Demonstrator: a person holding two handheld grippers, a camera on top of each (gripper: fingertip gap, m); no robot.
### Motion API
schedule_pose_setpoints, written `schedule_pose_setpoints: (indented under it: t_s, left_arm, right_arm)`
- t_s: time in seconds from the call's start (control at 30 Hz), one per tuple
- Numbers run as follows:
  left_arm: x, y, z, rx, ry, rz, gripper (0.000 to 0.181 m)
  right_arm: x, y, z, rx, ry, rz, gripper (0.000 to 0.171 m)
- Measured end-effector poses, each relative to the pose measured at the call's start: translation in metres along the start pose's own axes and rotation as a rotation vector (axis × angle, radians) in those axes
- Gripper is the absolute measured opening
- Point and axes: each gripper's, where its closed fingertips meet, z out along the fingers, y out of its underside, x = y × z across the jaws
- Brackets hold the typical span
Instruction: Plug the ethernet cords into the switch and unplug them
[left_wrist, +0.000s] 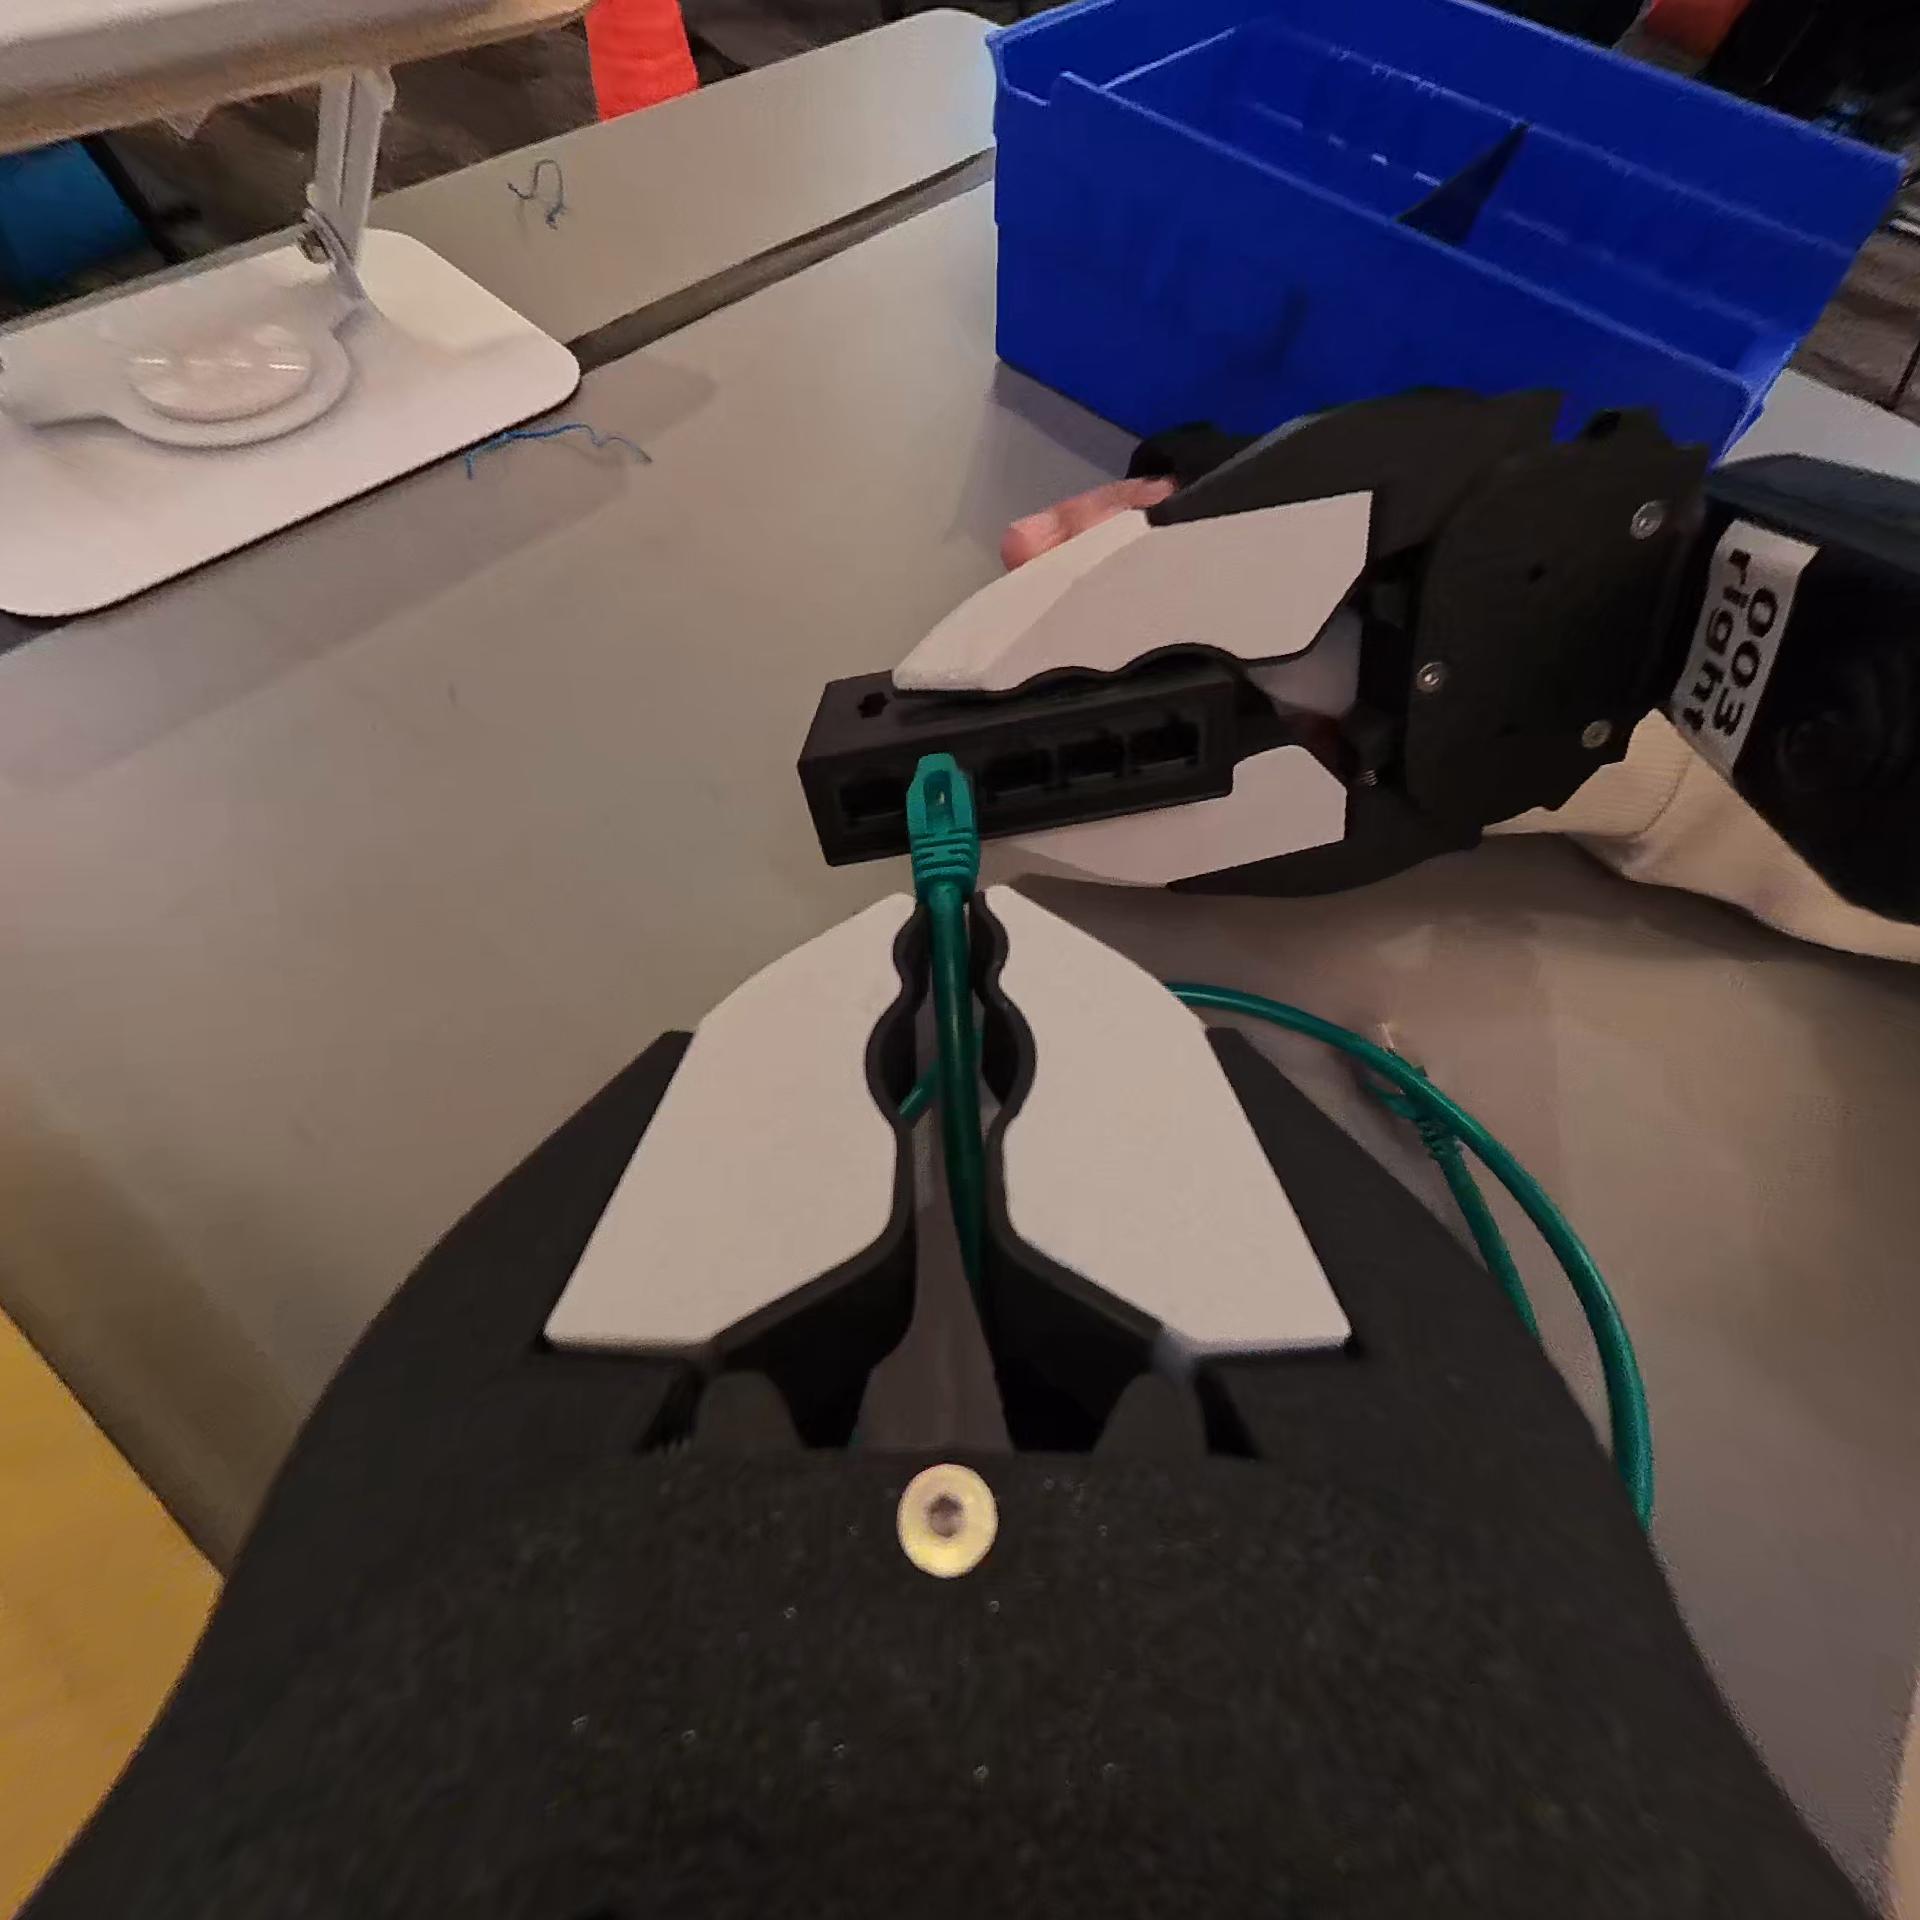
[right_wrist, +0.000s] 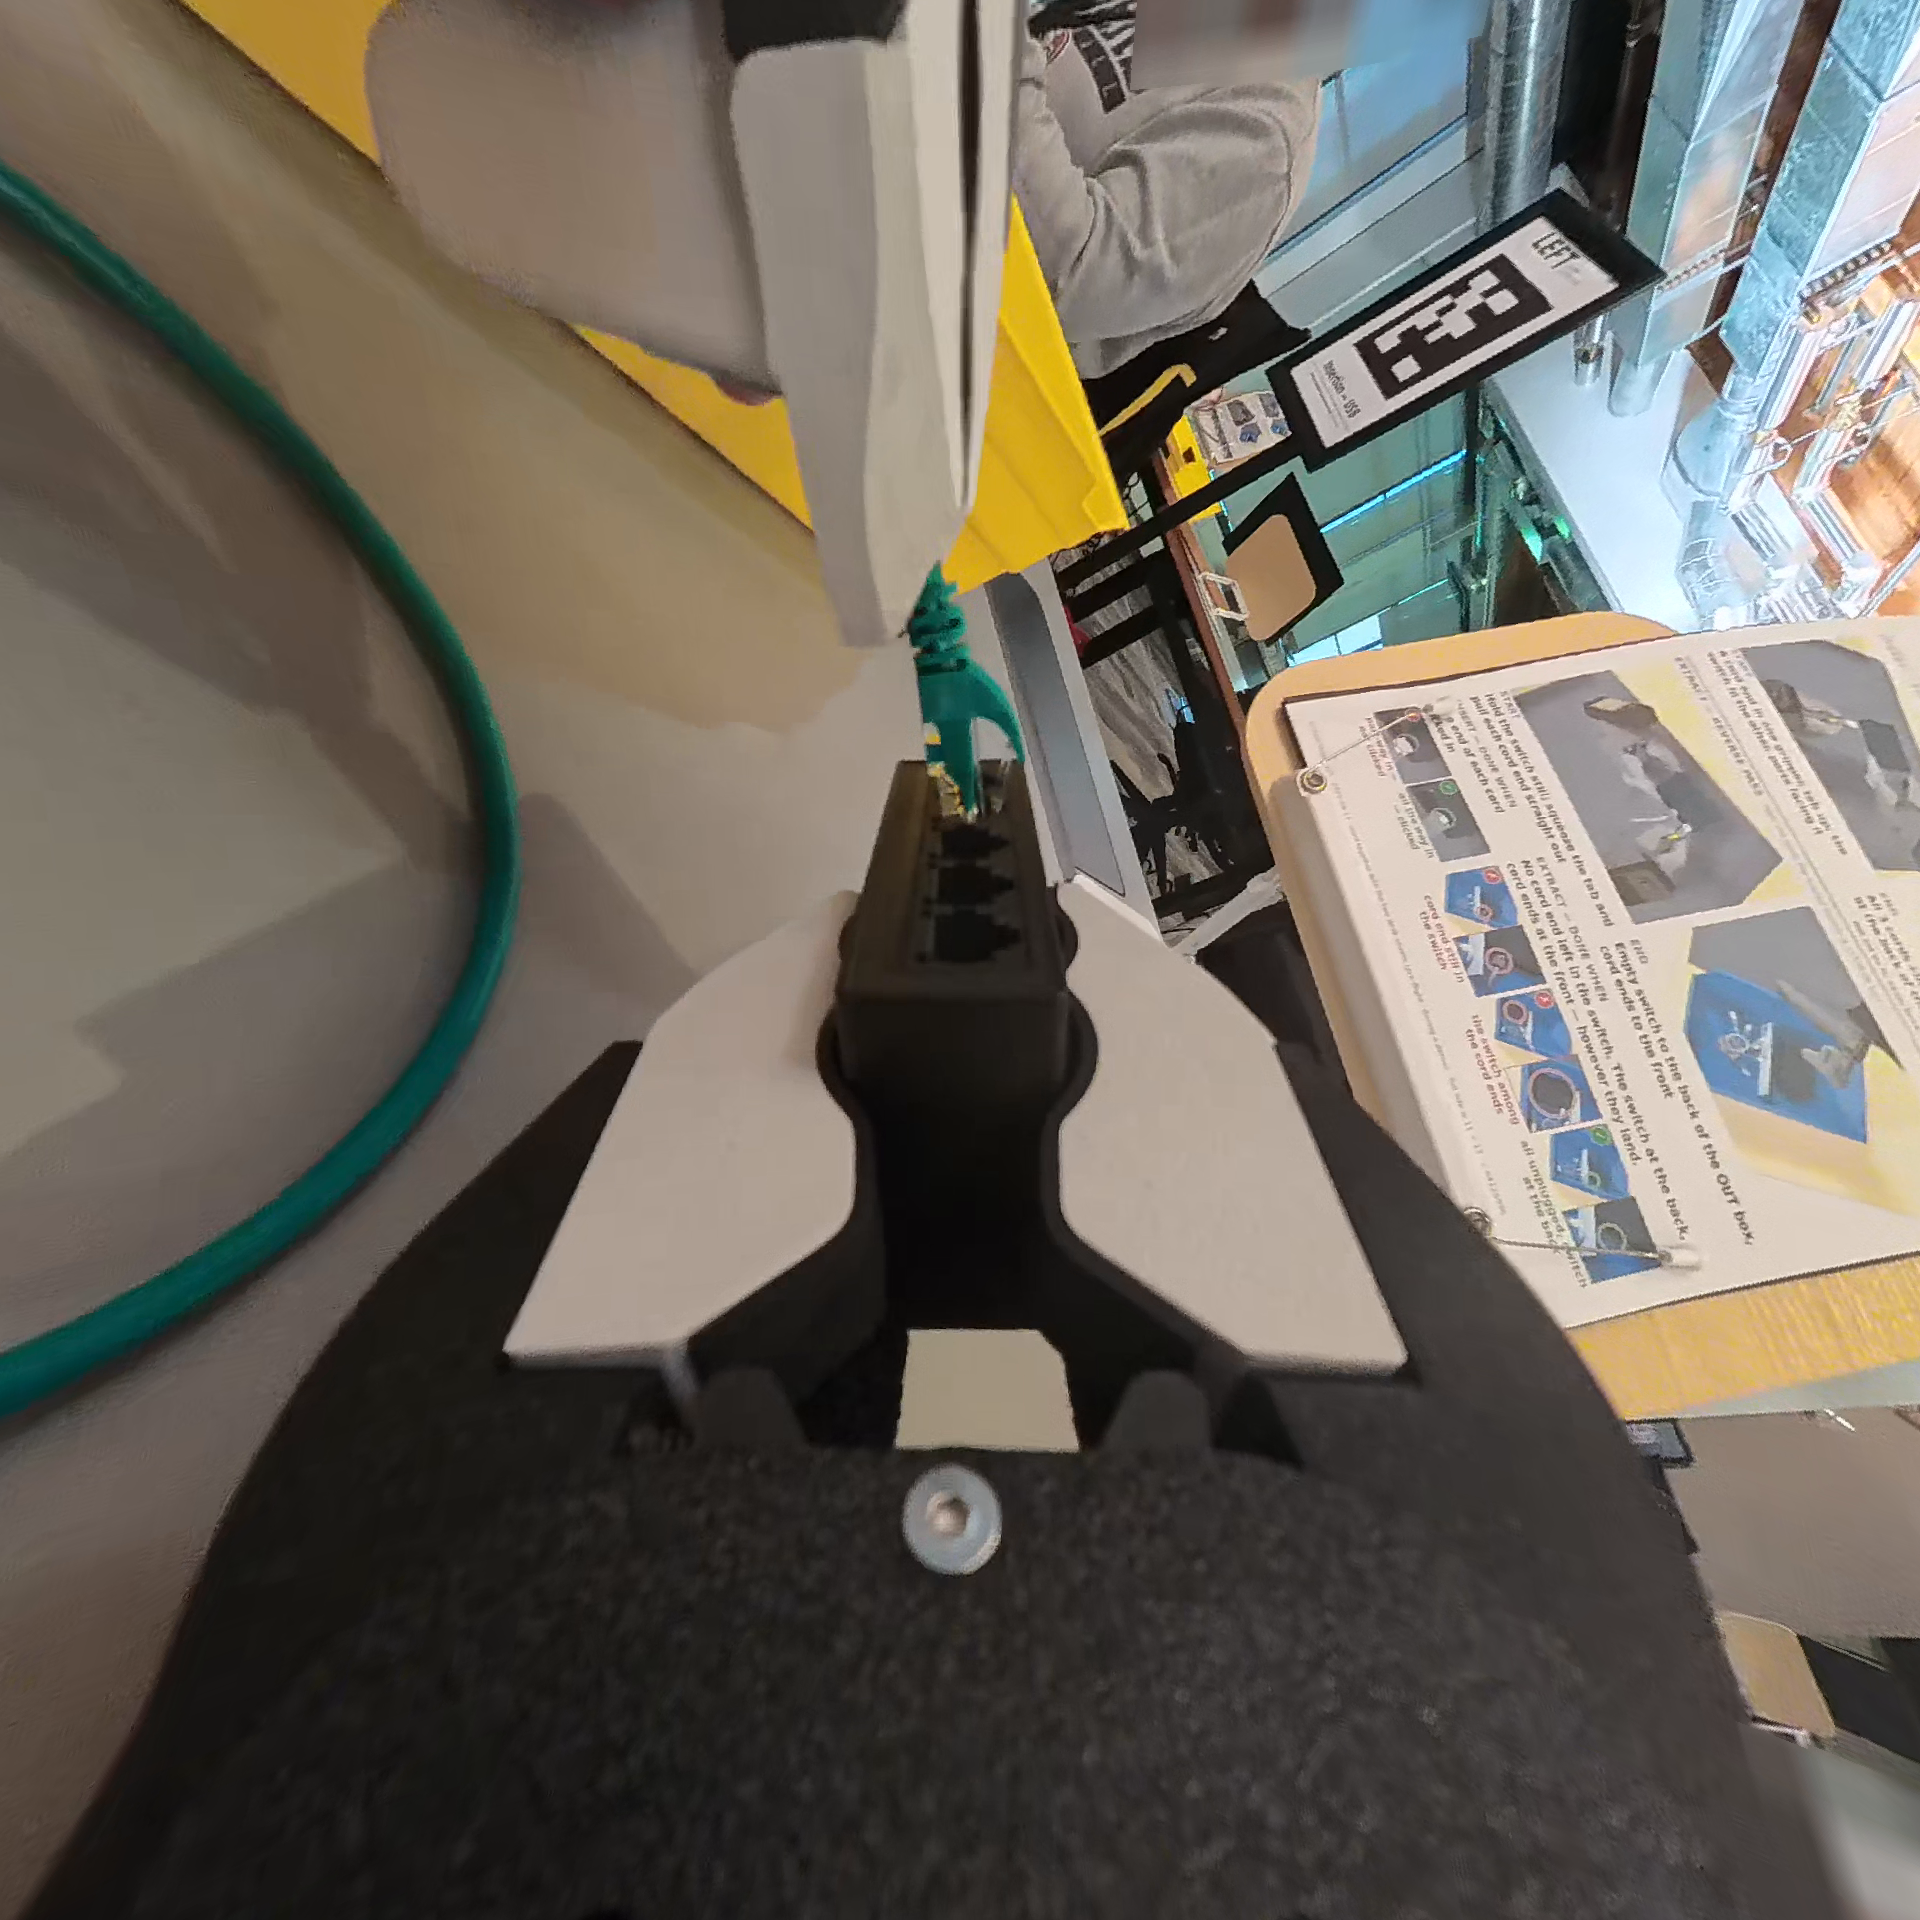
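A black switch (left_wrist: 1039, 774) with a row of ports is held off the grey table by my right gripper (left_wrist: 997, 764), which comes in from the right and is shut on its end. In the right wrist view the switch (right_wrist: 961, 966) sits between my right gripper's (right_wrist: 961, 904) white fingers. My left gripper (left_wrist: 948, 909) is shut on a green ethernet cord (left_wrist: 961, 1143) just behind its plug (left_wrist: 940, 821). The plug's tip is at the second port from the switch's far end (right_wrist: 956, 727); I cannot tell if it is fully seated. The left gripper (right_wrist: 894, 613) reaches down from above. The cord loops over the table (right_wrist: 416, 623).
A blue divided bin (left_wrist: 1351, 260) stands behind the switch. A white stand base (left_wrist: 260, 416) is at the far left. A yellow bin (right_wrist: 1039, 416) is beyond the left gripper. A printed instruction sheet on a board (right_wrist: 1610, 935) stands to the right.
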Motion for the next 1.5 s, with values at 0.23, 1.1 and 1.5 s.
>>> schedule_pose_setpoints:
  t_s: [0.23, 1.1, 1.5]
  left_arm:
    - [0.005, 0.006, 0.000, -0.055, 0.028, 0.041, 0.006]
    - [0.006, 0.015, -0.006, -0.071, 0.097, -0.049, 0.005]
    - [0.006, 0.019, -0.004, -0.048, 0.108, -0.064, 0.005]
  right_arm:
    - [-0.006, -0.005, -0.005, 0.028, -0.033, -0.023, 0.030]
    - [-0.020, 0.004, 0.000, -0.085, -0.128, -0.014, 0.035]
    - [-0.022, -0.013, -0.006, -0.006, -0.159, 0.043, 0.031]
